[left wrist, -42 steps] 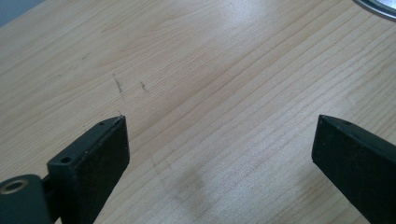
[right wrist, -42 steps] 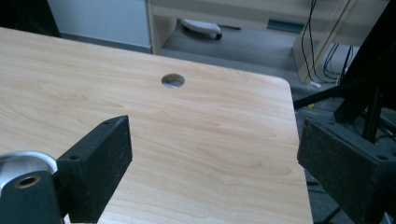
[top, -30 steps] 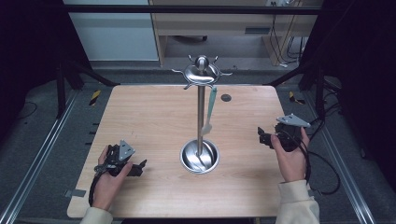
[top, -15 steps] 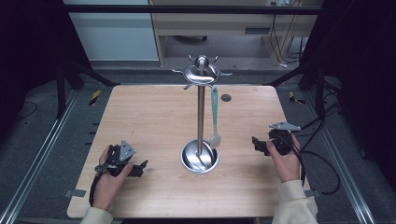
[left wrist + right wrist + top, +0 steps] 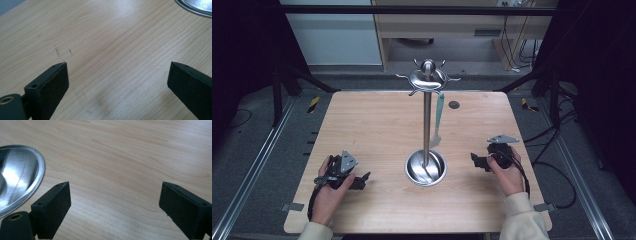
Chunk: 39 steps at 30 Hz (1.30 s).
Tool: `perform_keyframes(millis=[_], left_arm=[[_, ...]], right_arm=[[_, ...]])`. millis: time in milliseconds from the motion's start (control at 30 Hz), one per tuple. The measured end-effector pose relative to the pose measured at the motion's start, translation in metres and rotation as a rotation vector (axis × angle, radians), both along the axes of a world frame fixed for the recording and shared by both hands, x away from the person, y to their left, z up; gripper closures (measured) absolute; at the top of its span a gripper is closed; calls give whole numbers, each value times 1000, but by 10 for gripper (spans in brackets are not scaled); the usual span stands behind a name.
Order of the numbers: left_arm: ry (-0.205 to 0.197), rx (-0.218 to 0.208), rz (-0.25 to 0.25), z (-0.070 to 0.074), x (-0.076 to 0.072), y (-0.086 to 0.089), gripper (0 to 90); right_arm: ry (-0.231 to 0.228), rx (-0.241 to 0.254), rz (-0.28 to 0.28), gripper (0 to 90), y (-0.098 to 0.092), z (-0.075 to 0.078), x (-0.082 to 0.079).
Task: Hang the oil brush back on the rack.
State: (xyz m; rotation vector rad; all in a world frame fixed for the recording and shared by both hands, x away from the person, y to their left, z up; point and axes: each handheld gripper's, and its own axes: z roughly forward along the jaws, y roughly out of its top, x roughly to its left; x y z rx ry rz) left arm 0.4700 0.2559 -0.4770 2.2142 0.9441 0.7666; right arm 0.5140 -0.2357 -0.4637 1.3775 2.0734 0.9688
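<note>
Your wooden table (image 5: 377,125) carries a small dark disc (image 5: 454,104) right of centre near its far edge. A yellow-and-black tool (image 5: 313,104) lies on the floor at left, with cables (image 5: 512,30) at upper right.

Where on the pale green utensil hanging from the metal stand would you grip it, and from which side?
Grip the pale green utensil mid-handle, below its hook on the metal stand. It hangs nearly upright just right of the pole, so the open right gripper should probably come level from the right, jaws either side of the thin handle. The pole blocks the left side.
</note>
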Motion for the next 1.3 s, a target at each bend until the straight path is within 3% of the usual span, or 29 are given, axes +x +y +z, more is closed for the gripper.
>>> perform_keyframes(millis=[467, 933, 1167, 1300], left_arm=[[14, 14, -7, -2, 1, -2, 32], [42, 28, -12, -6, 1, -4, 32], [50, 29, -10, -7, 2, -3, 32], [55, 27, -11, -8, 2, -4, 32]], right_arm=[[18, -31, 82, 111, 19, -14, 1], [24, -19, 89, 112, 20, -21, 4], [-8, -11, 98, 114, 22, -25, 5], [-4, -16, 108, 114, 24, -27, 5]])
